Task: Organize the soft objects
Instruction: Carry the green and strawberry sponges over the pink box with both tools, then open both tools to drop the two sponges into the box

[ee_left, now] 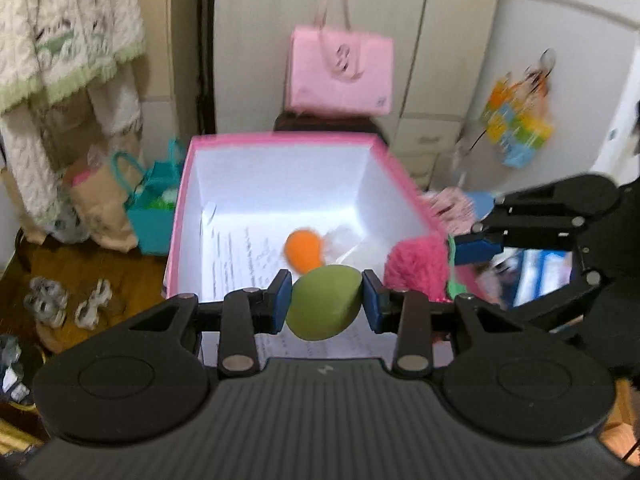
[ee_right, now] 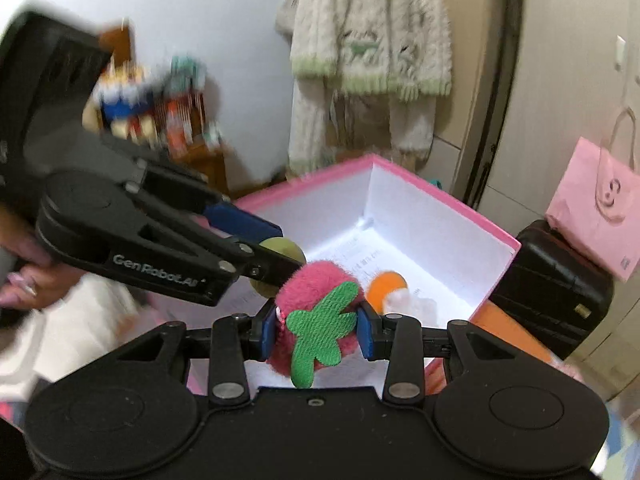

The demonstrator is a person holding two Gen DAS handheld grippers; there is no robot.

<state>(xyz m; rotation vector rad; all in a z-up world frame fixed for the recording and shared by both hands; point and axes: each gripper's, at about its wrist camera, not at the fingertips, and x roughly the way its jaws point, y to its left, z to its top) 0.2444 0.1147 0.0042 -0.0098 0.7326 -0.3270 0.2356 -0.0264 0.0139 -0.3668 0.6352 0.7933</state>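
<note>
Two claws [ee_left: 327, 301] [ee_right: 317, 330] w/ toys over box [ee_left: 188, 184].

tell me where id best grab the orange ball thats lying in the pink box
Probably grip the orange ball across its round middle, coming straight down through the open top of the pink box. The box walls block any side approach, and white fluffy stuff lies against its right side, so set the fingers front and back.

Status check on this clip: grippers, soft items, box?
Left gripper shut on green egg, right gripper shut on pink plush. Both over the open pink box. Orange ball already inside. Nothing blocking the drop.
</note>
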